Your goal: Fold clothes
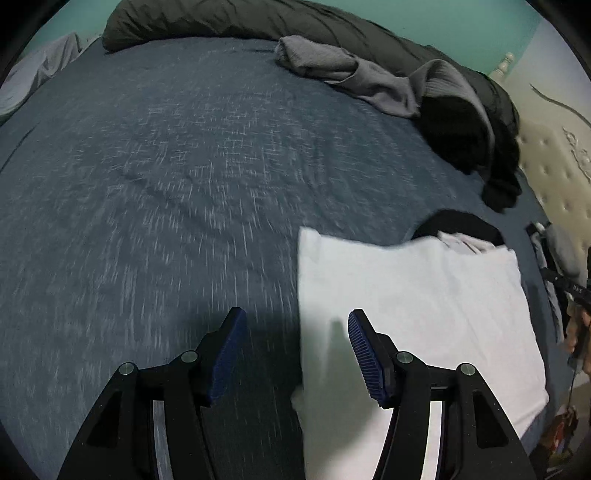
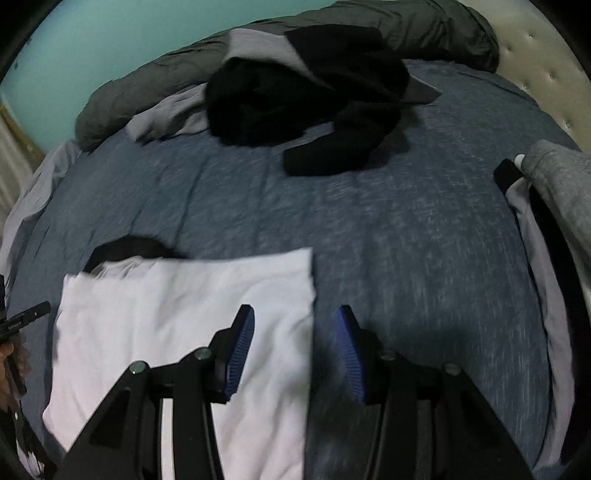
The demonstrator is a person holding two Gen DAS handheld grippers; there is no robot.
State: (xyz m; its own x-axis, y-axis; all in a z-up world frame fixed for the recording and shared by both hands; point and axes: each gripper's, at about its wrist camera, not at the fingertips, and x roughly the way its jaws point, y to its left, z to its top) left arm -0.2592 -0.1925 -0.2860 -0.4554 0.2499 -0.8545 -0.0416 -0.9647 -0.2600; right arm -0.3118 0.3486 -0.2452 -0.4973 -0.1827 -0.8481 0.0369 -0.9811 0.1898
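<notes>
A white garment lies folded flat on the blue bed sheet; it also shows in the right wrist view. My left gripper is open and empty, above the garment's left edge. My right gripper is open and empty, above the garment's right edge. A dark collar shows at the garment's far end, also in the right wrist view.
A pile of black clothes and grey clothes lies at the far side against a dark rolled duvet. A grey garment lies at the right. A tufted headboard bounds the bed.
</notes>
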